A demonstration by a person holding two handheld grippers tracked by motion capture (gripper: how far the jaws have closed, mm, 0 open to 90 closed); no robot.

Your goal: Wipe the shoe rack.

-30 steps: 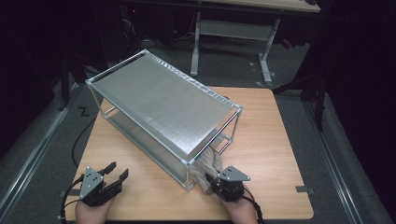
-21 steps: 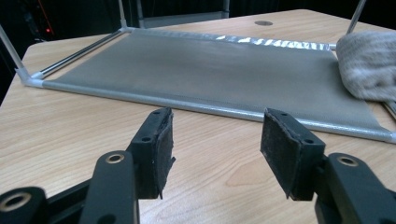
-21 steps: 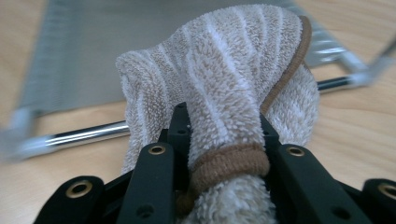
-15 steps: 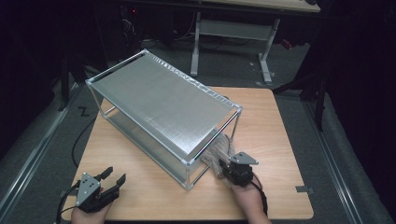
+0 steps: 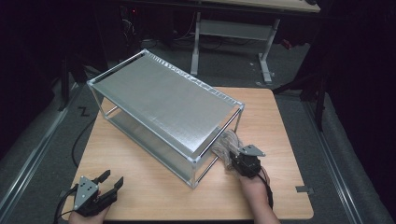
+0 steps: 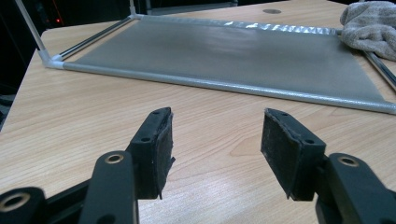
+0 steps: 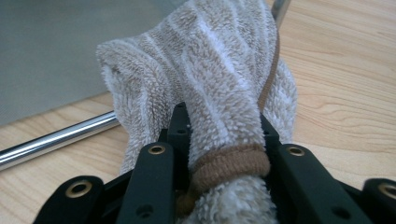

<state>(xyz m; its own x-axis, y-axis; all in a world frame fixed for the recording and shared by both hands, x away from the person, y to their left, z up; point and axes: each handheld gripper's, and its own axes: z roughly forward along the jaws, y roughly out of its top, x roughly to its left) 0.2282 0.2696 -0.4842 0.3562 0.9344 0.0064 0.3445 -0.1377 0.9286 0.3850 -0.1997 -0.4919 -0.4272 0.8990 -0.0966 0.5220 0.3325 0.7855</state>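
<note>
In the high view, a two-tier metal rack is seen standing slantwise on the wooden counter. The right tongs are held at the rack's near right end, where a beige towel is bunched against the lower rail, just outside the corner post. The left tongs are seen near the counter's front left corner, well apart from the rack, with the jaws spread and nothing between them. In the left gripper view, the left tongs are shown released above bare wood, the padded faces apart; the rack's lower shelf lies ahead, and the towel is glimpsed at its far right corner. In the right gripper view, the right tongs are shown clenched on the towel, its brown hem band being pinched between the jaws, while a chrome rail of the rack runs just beside the cloth.
</note>
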